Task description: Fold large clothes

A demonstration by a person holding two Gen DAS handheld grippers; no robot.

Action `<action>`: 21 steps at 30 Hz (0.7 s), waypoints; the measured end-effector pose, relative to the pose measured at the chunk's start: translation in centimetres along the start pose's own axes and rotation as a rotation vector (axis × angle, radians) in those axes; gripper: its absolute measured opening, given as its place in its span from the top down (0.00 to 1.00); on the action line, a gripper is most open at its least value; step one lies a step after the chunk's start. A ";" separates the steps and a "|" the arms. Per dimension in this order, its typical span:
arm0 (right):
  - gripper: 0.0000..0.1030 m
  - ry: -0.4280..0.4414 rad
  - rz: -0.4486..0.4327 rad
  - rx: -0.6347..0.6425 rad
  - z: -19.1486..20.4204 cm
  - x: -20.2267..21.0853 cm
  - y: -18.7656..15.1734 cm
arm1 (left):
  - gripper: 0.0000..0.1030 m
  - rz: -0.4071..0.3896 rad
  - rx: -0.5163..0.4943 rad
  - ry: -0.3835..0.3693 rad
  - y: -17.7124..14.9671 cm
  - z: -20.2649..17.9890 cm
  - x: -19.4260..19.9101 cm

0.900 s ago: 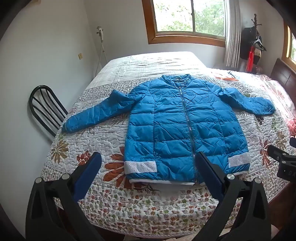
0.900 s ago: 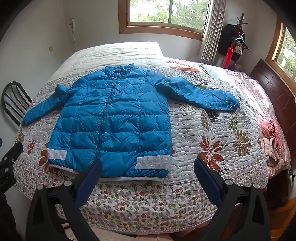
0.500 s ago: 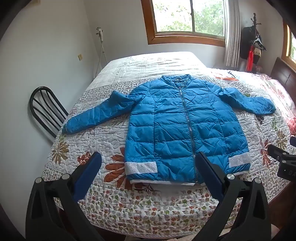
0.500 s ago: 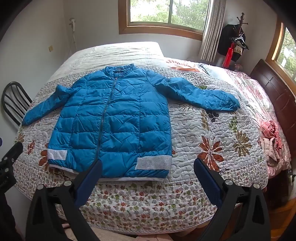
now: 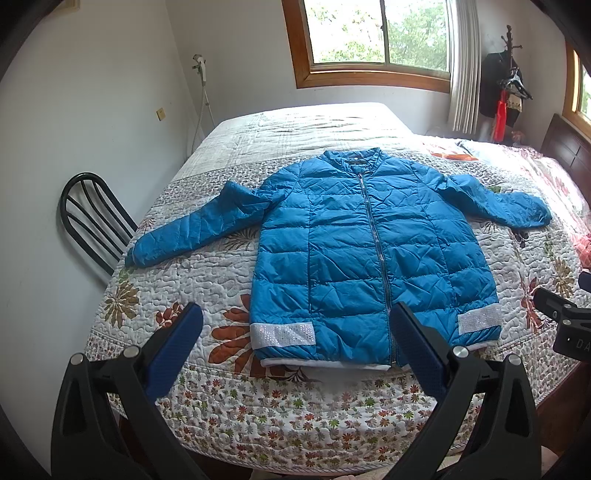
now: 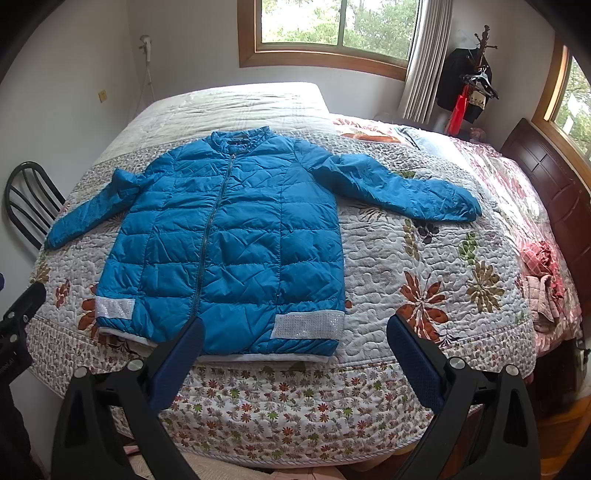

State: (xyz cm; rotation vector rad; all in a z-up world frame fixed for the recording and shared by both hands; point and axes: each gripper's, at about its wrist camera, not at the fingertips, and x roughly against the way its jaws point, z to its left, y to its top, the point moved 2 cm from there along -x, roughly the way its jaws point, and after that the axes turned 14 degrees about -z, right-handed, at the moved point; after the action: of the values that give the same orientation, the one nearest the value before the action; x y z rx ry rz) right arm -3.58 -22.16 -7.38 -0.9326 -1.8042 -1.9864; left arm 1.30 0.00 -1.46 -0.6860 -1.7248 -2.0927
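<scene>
- The blue puffer jacket [image 5: 369, 258] lies flat, front up, on the floral quilt [image 5: 280, 410] of the bed, collar toward the window [image 5: 376, 33] and hem near the quilt's closest edge.
- Its zipper is closed and both sleeves are spread out to the sides (the body looks creased but not folded anywhere).
- A silvery band [image 6: 308, 325] sits at each lower corner of the hem.
- The left gripper [image 5: 295, 345] hangs above the near edge of the bed with its jaws wide apart, nothing between them and touching no fabric.
- The right gripper [image 6: 295, 345] is likewise spread wide and empty, clear of the jacket.
- A black chair [image 5: 92, 218] stands beside the bed by the wall.
- Crumpled pinkish cloth [image 6: 543, 291] lies at the quilt's right edge; what it is I cannot make out.
</scene>
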 end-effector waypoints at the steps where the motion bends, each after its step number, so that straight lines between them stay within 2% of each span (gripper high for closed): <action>1: 0.04 -0.001 -0.001 0.000 0.0 0.0 0.0 | 0.03 0.000 0.000 0.000 0.0 0.0 0.0; 21: 0.04 0.002 0.001 -0.001 0.0 -0.1 0.0 | 0.03 0.001 -0.002 0.001 0.1 0.5 -0.1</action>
State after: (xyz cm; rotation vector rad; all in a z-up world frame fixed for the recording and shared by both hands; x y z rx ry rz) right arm -3.52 -22.13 -7.44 -0.9316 -1.8021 -1.9866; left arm 1.49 0.43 -1.36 -0.6870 -1.7217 -2.0938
